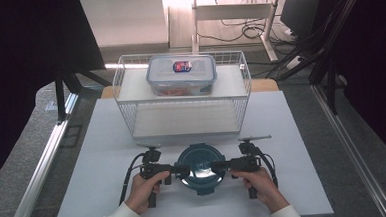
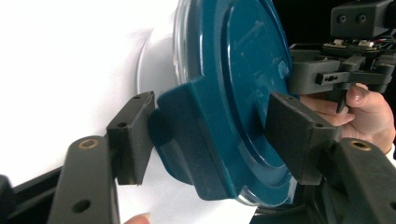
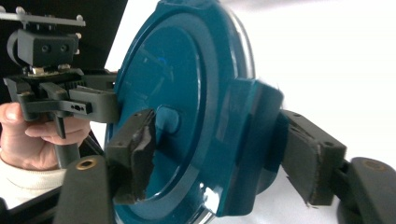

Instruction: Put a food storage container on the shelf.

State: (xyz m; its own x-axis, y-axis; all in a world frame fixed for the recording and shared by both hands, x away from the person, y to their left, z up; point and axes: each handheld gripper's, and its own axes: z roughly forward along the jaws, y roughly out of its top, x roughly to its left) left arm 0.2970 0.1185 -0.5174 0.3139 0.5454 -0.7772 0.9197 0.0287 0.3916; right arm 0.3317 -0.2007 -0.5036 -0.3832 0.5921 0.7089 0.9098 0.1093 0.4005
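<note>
Left hand-held gripper [image 1: 180,168]: jaws pinching the left clip tab of the round teal-lidded container [image 1: 201,169], which sits at the near middle of the white counter [image 1: 97,143]. Right hand-held gripper [image 1: 219,165]: jaws pinching its right clip tab.

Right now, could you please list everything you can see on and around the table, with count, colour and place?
Round container: one, clear with a dark teal clip lid, near the table's front edge.
Rectangular container: one, clear with a blue-rimmed lid and a red-blue label, on the rack's top shelf.
Wire rack: one, white, two shelves, at the back of the table.
Table: one, white top.
Left gripper: one, black, jaws pressed on a lid clip.
Right gripper: one, black, jaws pressed on the opposite clip.
Hands: two, white sleeves, holding the grippers.
</note>
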